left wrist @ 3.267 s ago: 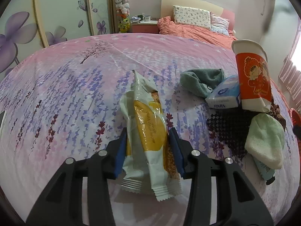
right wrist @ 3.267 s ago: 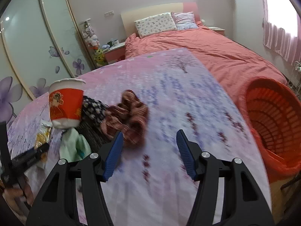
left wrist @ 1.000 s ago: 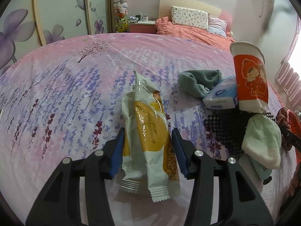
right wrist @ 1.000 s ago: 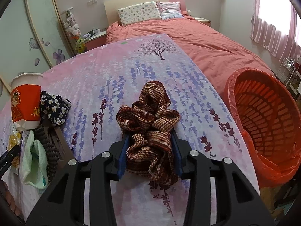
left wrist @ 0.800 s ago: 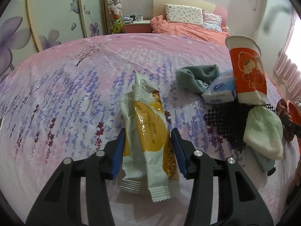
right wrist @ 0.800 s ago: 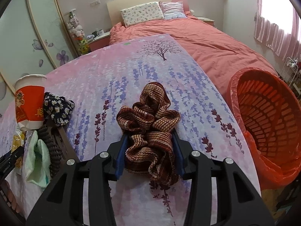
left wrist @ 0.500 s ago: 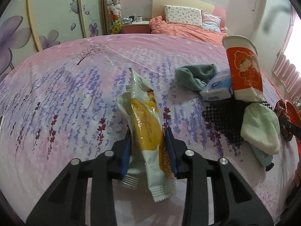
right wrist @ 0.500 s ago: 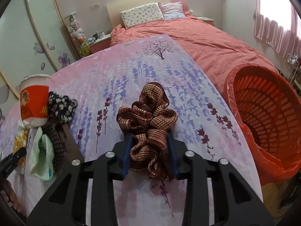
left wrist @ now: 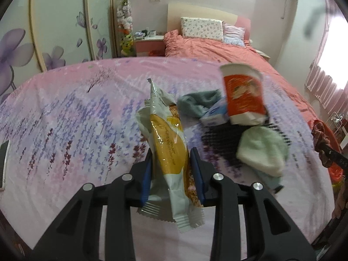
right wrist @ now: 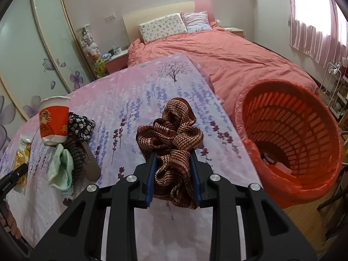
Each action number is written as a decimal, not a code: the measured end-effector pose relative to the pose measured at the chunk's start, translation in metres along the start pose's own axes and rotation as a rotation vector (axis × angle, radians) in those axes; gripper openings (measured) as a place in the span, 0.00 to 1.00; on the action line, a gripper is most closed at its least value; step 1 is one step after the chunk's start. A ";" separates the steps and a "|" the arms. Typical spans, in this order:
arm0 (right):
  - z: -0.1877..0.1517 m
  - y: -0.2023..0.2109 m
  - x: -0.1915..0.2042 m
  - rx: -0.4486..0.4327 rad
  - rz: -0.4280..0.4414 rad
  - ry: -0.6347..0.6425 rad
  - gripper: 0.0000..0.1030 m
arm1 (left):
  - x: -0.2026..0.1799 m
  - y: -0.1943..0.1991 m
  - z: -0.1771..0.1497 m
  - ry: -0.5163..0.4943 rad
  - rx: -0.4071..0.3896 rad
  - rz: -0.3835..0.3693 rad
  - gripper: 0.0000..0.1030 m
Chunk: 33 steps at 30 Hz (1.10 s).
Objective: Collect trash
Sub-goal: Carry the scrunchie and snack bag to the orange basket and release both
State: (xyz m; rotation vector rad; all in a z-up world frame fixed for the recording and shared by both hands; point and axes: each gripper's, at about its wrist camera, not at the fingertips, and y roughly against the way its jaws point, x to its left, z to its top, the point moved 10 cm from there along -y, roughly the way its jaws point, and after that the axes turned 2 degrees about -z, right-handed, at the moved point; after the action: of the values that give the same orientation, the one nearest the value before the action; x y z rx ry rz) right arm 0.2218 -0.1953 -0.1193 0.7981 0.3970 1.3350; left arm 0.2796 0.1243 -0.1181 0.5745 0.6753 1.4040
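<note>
I have left gripper (left wrist: 170, 169) clamped on snack wrapper (left wrist: 168, 145), right gripper (right wrist: 173, 169) clamped on brown woven scrunchie (right wrist: 174, 139); both off lavender sheet (right wrist: 121, 100). My plan: carry over red basket (right wrist: 293, 134), grip firm, release above rim.

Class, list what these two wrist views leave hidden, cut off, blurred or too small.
- Left wrist: print on the red paper cup is motion-blurred.
- Left wrist: flat white object is cut off by the left edge.
- Right wrist: contents of the orange plastic basket are mostly hidden by its near wall.
</note>
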 end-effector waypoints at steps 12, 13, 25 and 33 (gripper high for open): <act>0.013 0.045 -0.025 -0.103 0.014 -0.006 0.28 | -0.086 0.048 0.023 -0.092 -0.082 -0.104 0.32; 0.014 0.047 -0.026 -0.108 0.013 -0.007 0.28 | -0.097 0.051 0.024 -0.104 -0.088 -0.119 0.32; 0.034 0.079 -0.078 -0.202 -0.039 -0.037 0.28 | -0.223 0.057 0.034 -0.204 -0.111 -0.313 0.32; 0.055 0.095 -0.138 -0.266 -0.095 -0.128 0.28 | -0.329 0.050 0.027 -0.291 -0.089 -0.475 0.32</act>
State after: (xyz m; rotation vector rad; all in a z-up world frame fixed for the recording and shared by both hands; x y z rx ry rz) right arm 0.1613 -0.3405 -0.0397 0.6302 0.1496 1.2108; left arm 0.2514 -0.1979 -0.0345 0.4948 0.4718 0.8806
